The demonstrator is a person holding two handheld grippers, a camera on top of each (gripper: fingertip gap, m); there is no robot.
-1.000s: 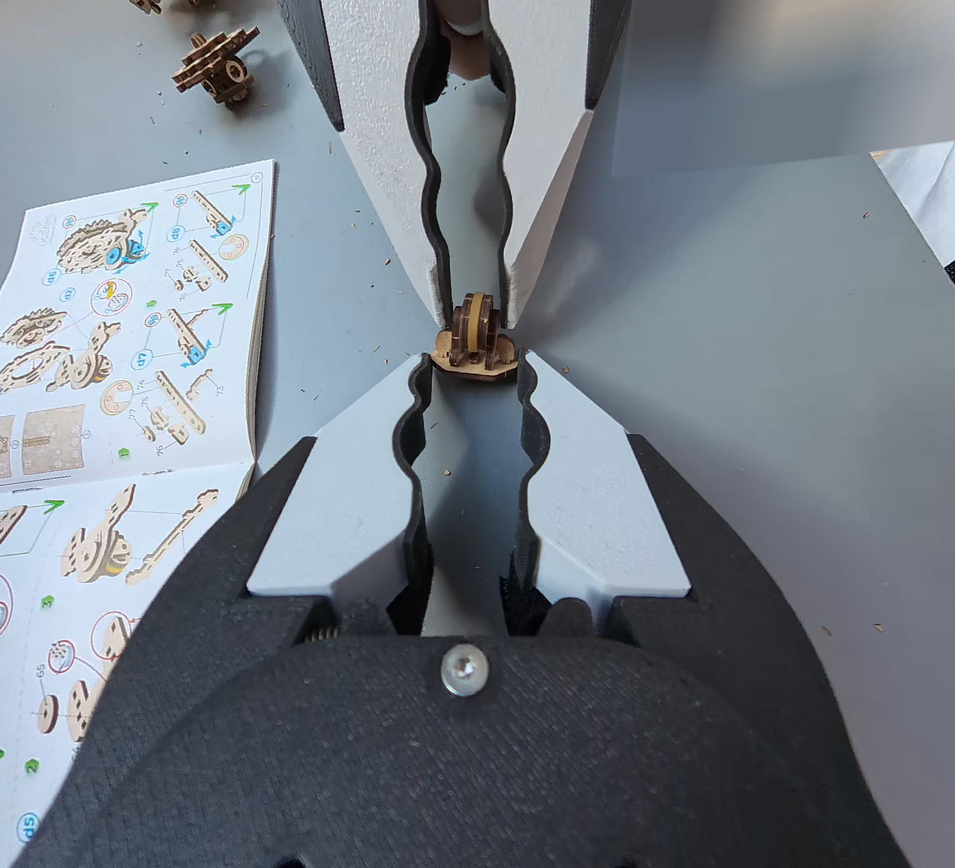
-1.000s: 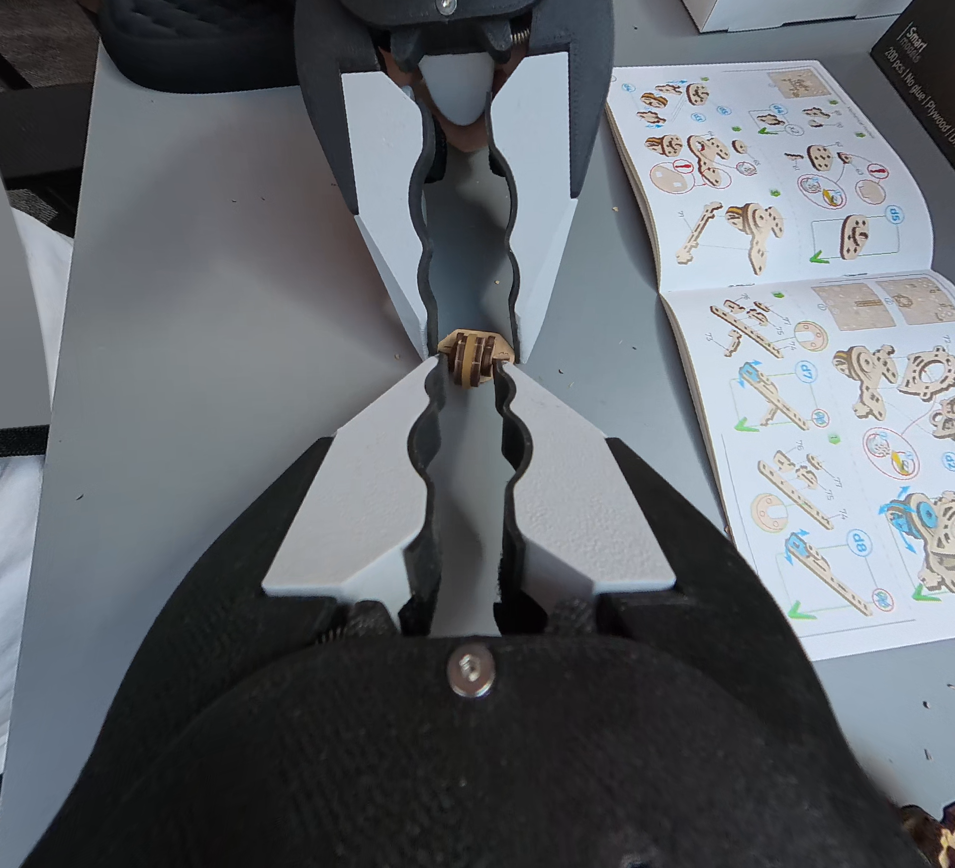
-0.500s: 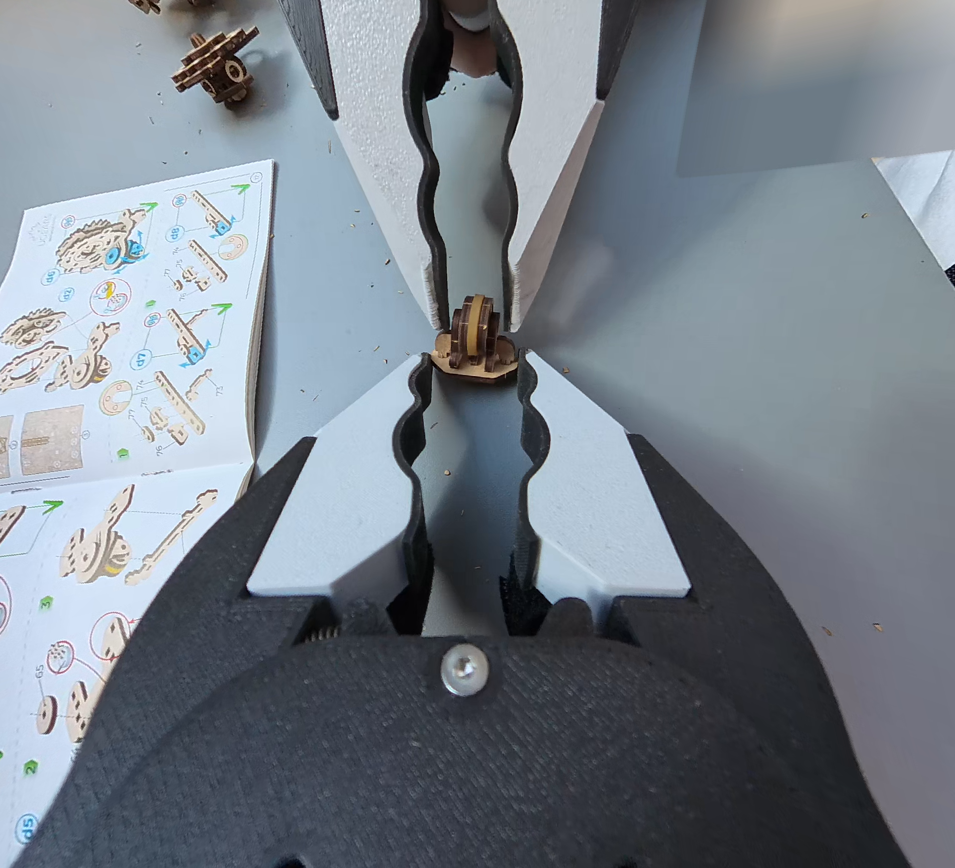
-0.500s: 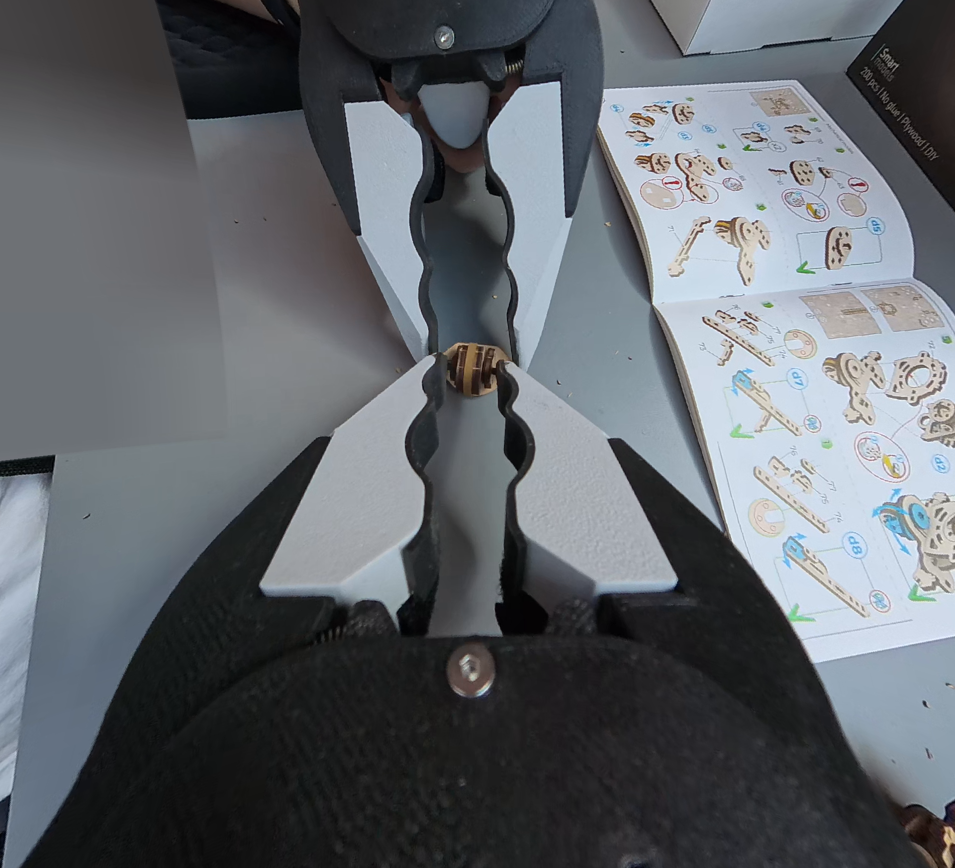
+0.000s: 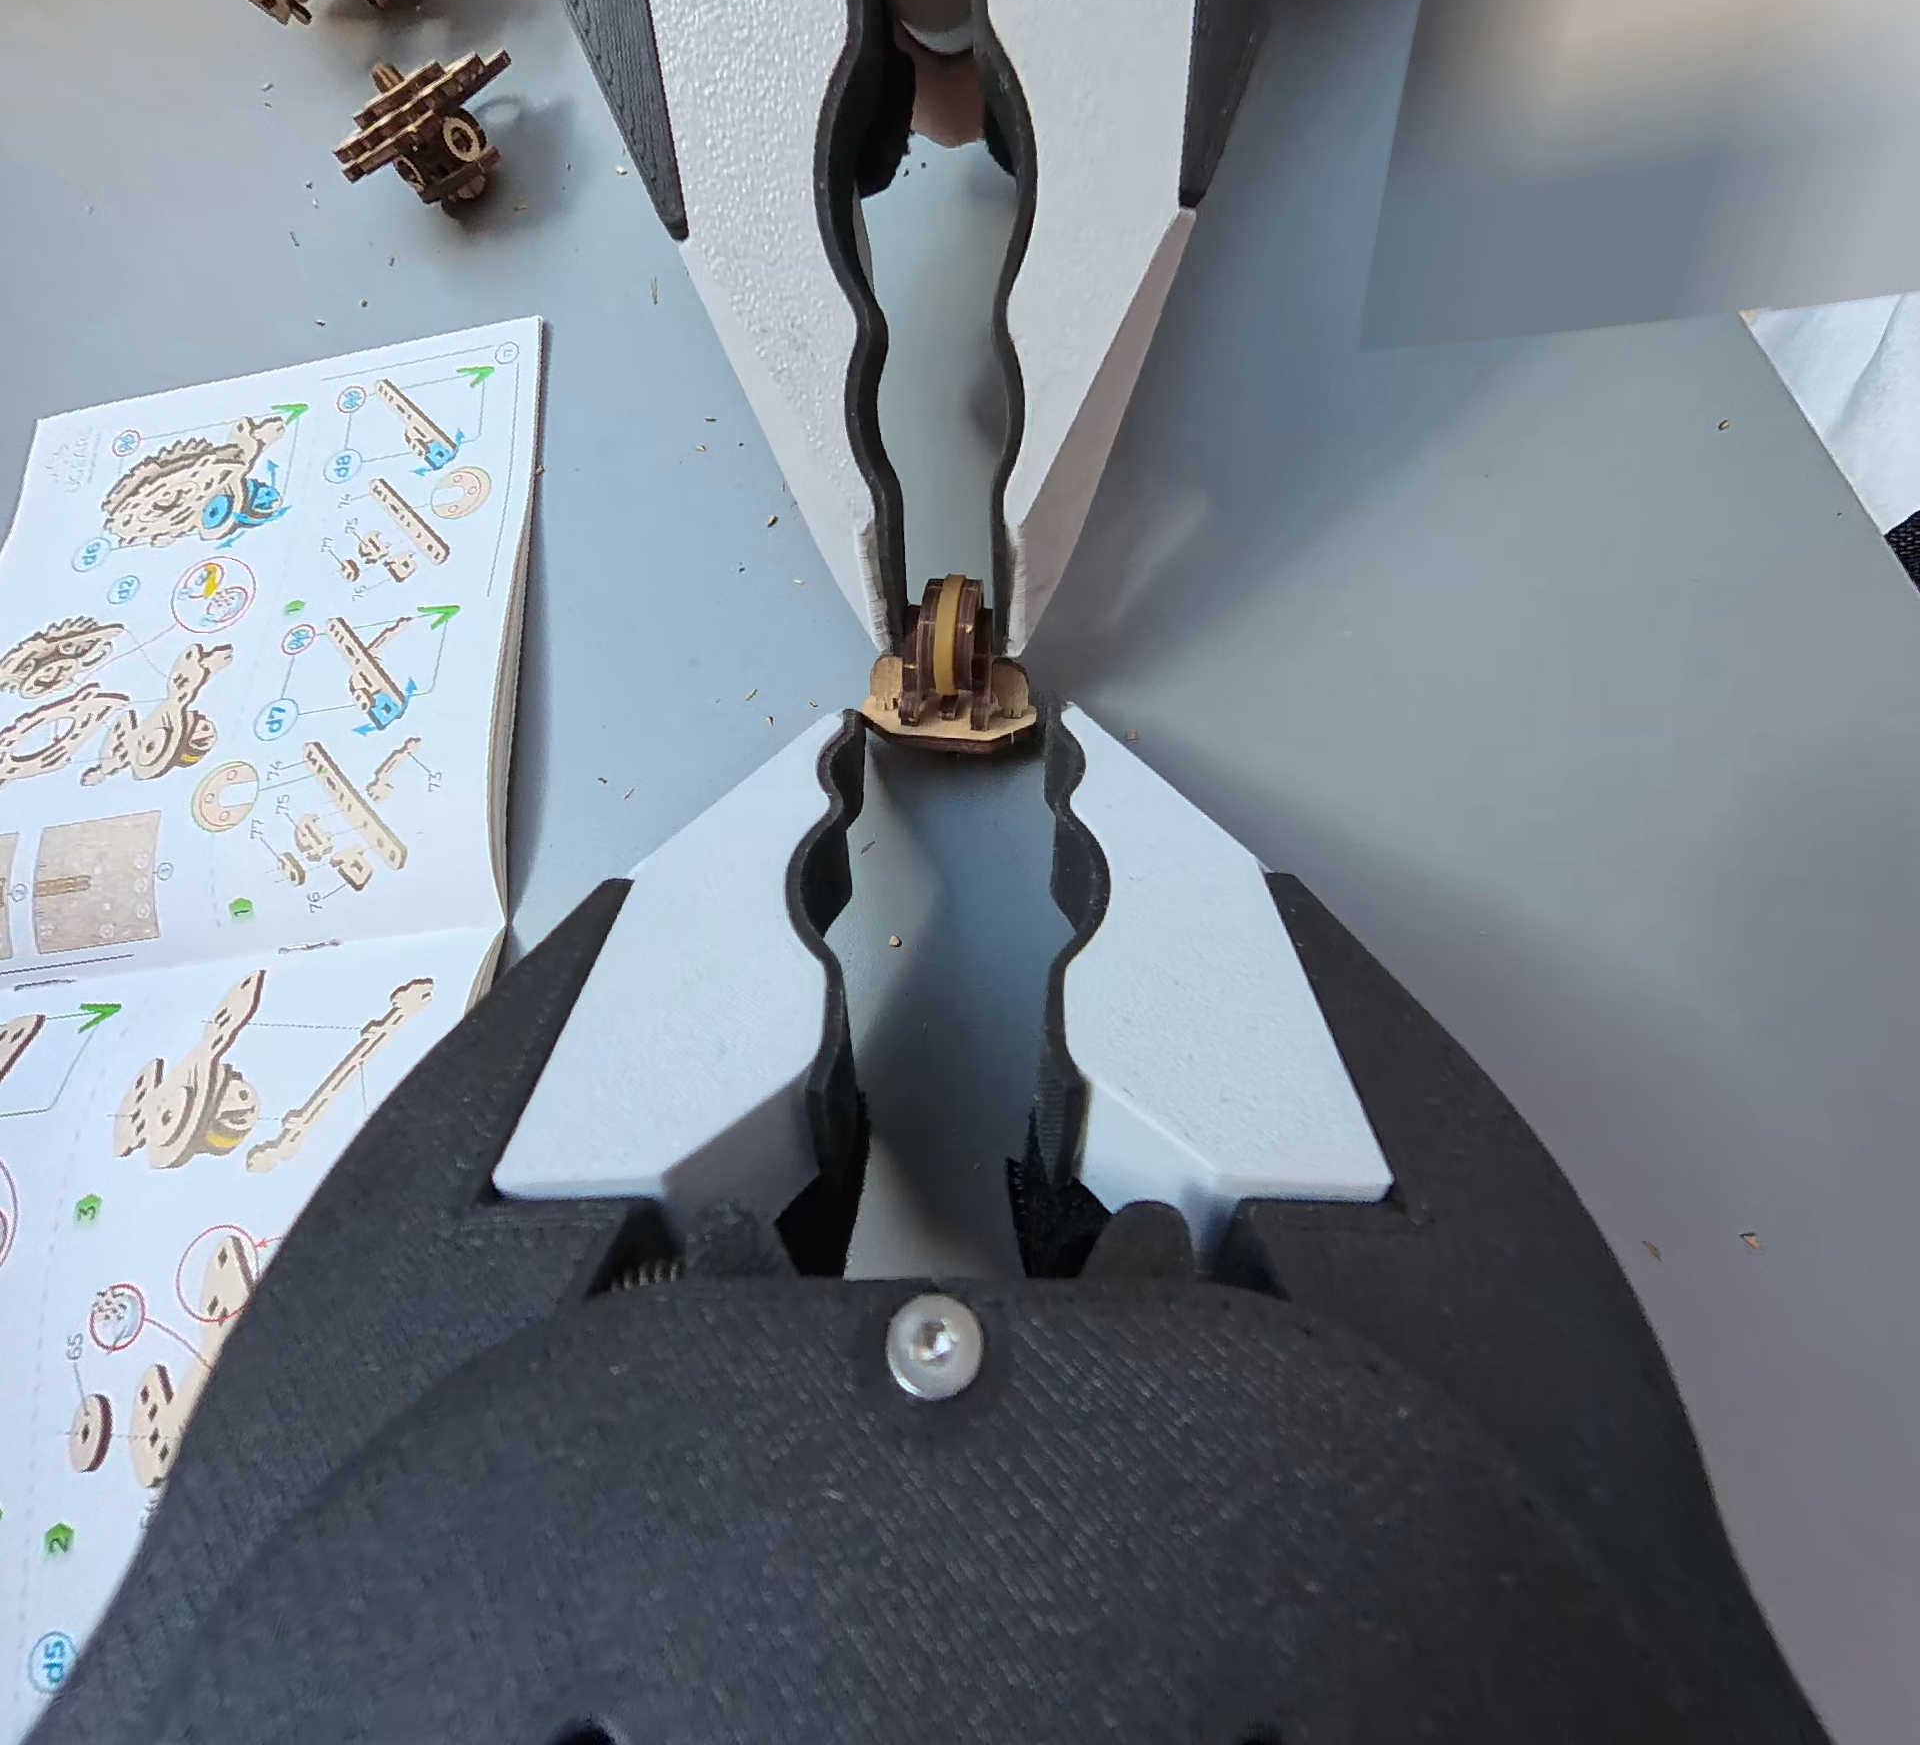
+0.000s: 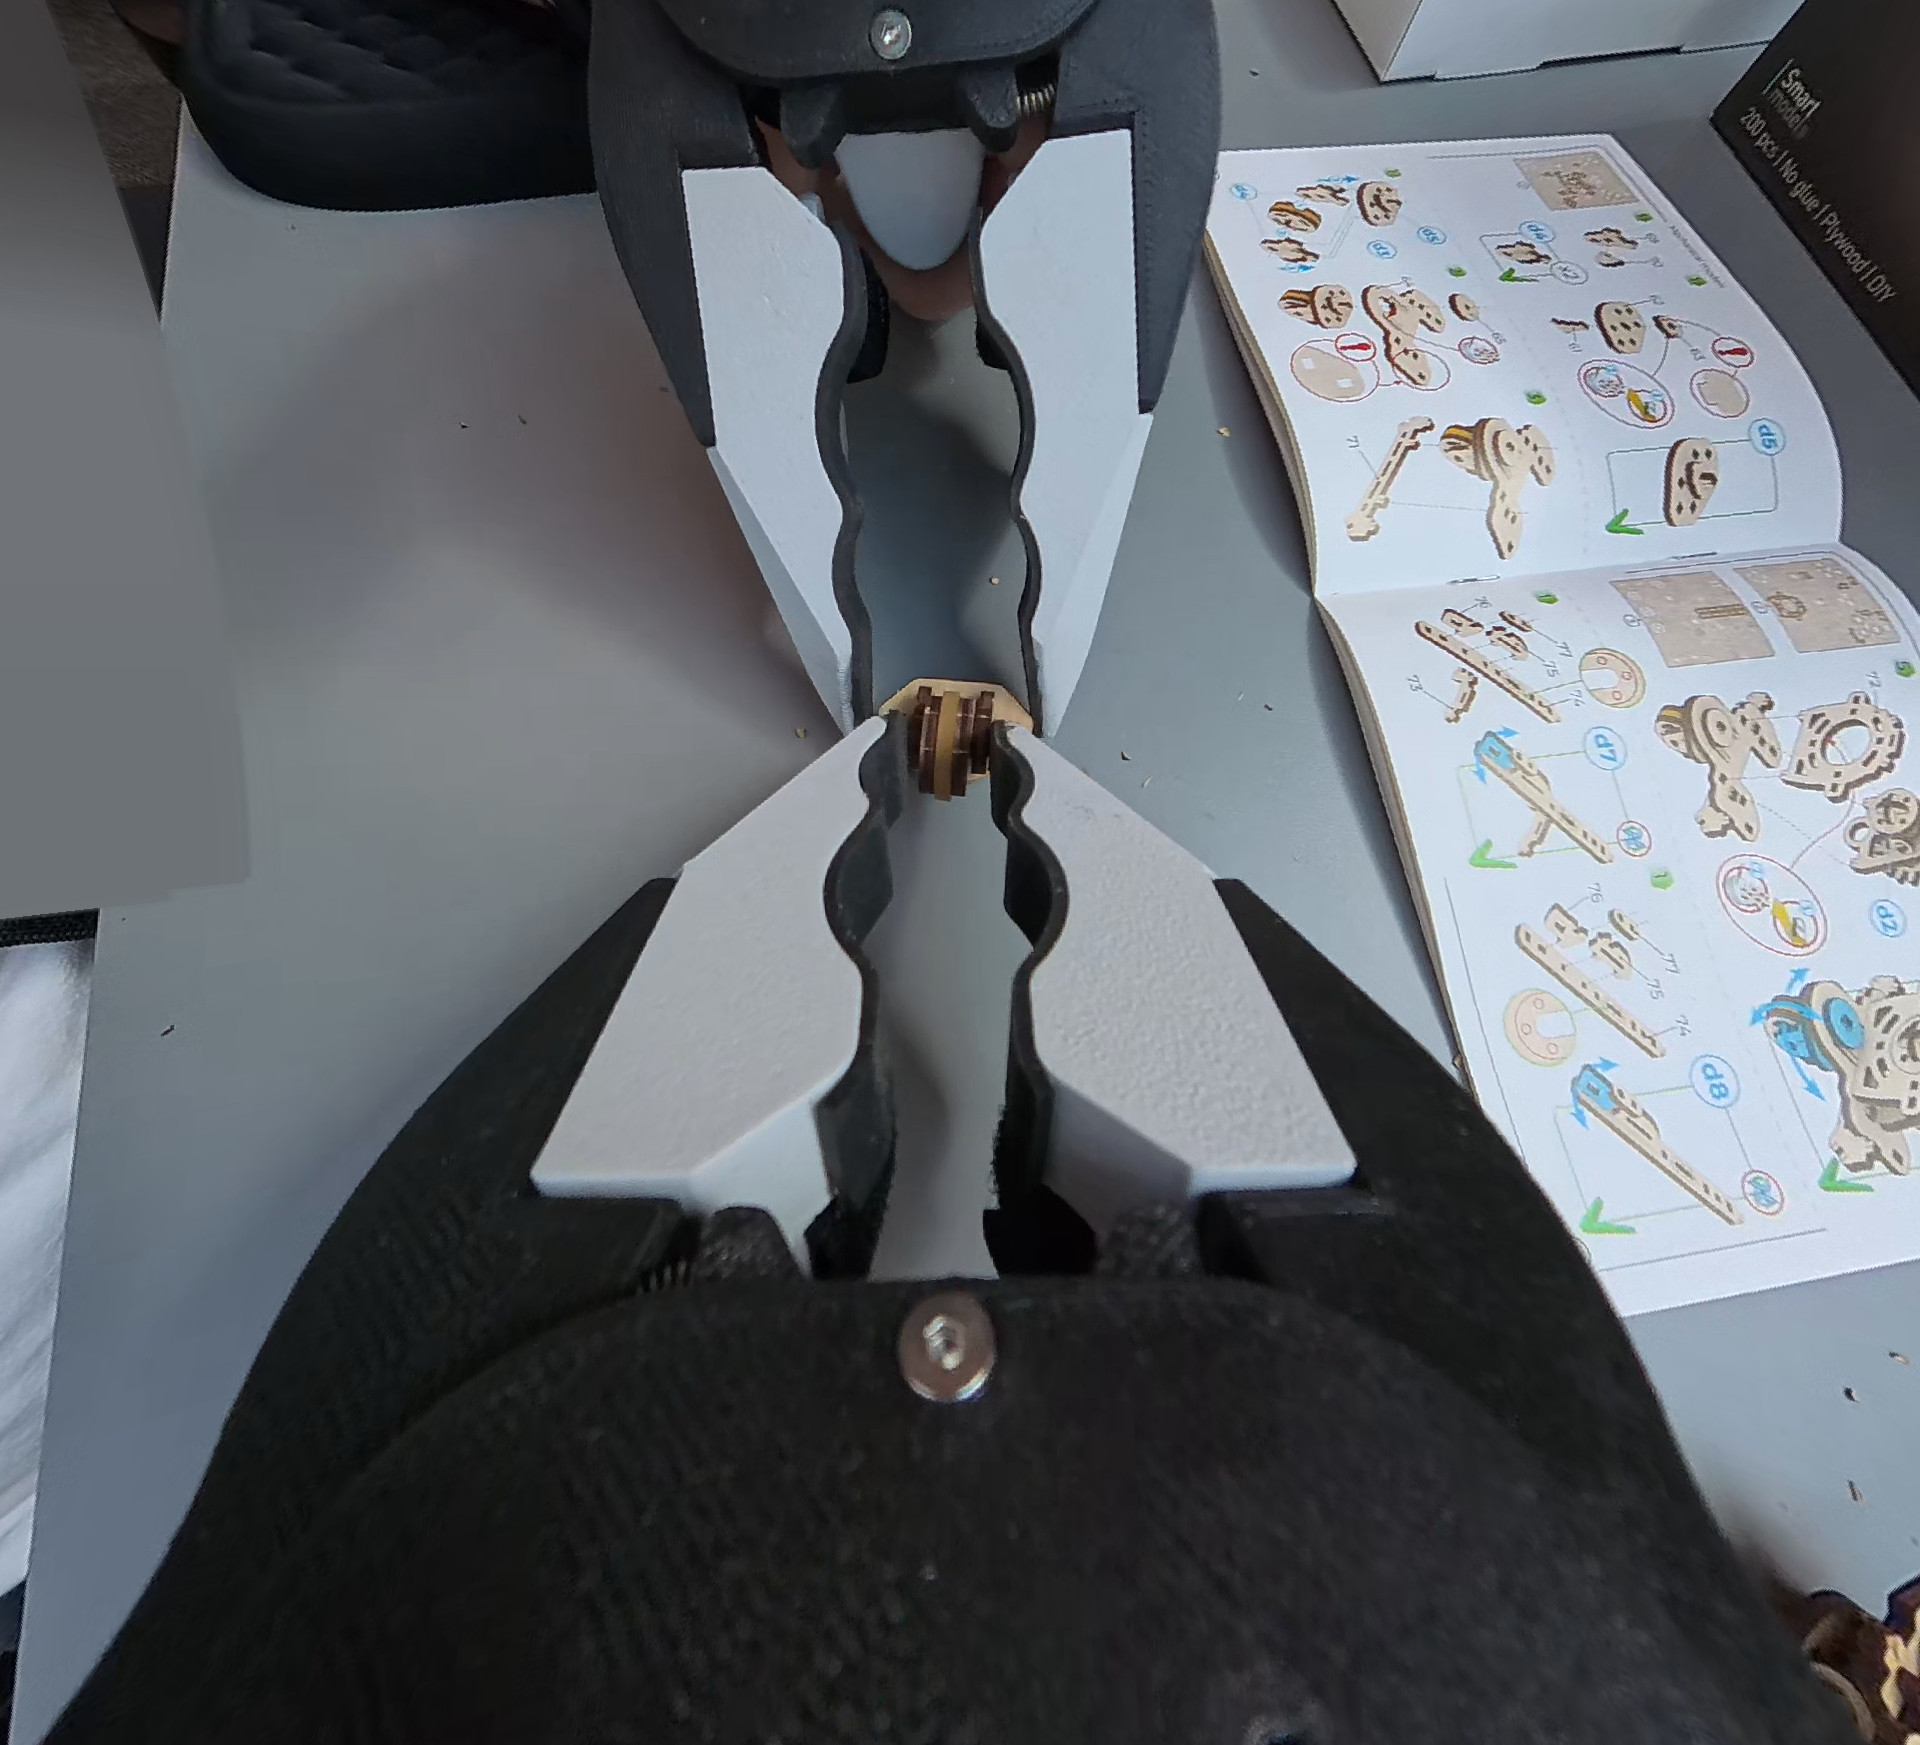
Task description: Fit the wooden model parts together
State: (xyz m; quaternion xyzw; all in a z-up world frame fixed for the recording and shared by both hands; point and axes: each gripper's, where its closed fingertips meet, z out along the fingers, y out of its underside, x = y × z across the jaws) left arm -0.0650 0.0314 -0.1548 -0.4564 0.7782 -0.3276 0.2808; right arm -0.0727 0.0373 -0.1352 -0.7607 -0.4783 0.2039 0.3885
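left gripper (image 5: pixel 951 734): fingers pinch flat disc (image 5: pixel 940 731) | right gripper (image 6: pixel 943 745): fingers pinch wheel (image 6: pixel 945 745) | both meet above table (image 5: pixel 1455 760)

An open instruction booklet (image 5: pixel 260 760) lies at the left edge of the left wrist view and at the right (image 6: pixel 1610 708) of the right wrist view; its white pages carry printed drawings, small numbers, blue circled codes, green arrows and green step marks. A black box (image 6: pixel 1839 168) at the upper right of the right wrist view bears white lettering on its side.
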